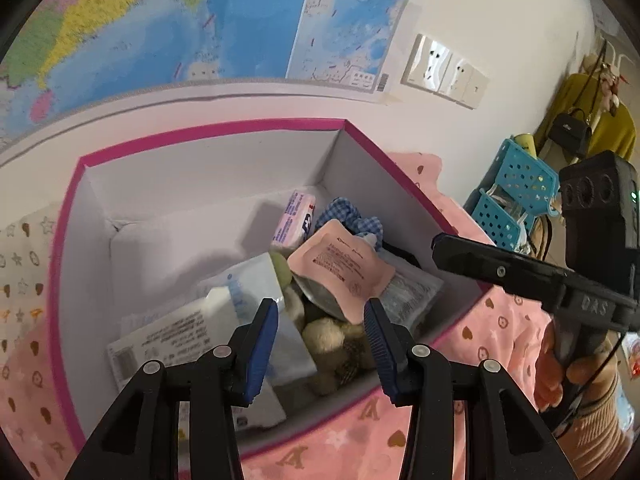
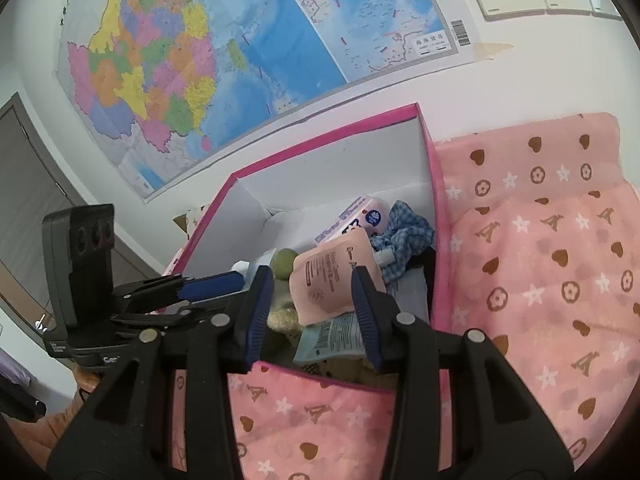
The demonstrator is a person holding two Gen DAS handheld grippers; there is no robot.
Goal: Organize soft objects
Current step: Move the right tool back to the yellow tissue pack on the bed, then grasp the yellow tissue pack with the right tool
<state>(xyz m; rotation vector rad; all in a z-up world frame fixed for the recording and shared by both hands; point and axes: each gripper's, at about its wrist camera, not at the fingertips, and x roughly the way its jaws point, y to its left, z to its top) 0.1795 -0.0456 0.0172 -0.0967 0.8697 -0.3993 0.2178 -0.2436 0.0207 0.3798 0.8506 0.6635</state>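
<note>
A pink-rimmed box [image 1: 208, 132] with white inner walls sits on a pink patterned cloth [image 2: 540, 248]. Inside lie a pink pouch [image 1: 340, 268], a blue checked cloth [image 1: 348, 212], a pink tissue pack [image 1: 294, 216], white packets [image 1: 180, 332] and a beige plush toy [image 1: 328, 340]. My left gripper [image 1: 320, 320] is open and empty above the box's near side. My right gripper [image 2: 312, 292] is open and empty over the box's near edge, with the pink pouch [image 2: 336, 276] between its fingers' lines. The right gripper also shows in the left wrist view [image 1: 520, 272].
A large map [image 2: 240, 60] hangs on the white wall behind the box. Wall sockets [image 1: 444, 68] are beside it. Blue perforated baskets [image 1: 516, 196] and a yellow garment with a black bag [image 1: 576, 128] stand at the right. The box [image 2: 332, 128] borders the wall.
</note>
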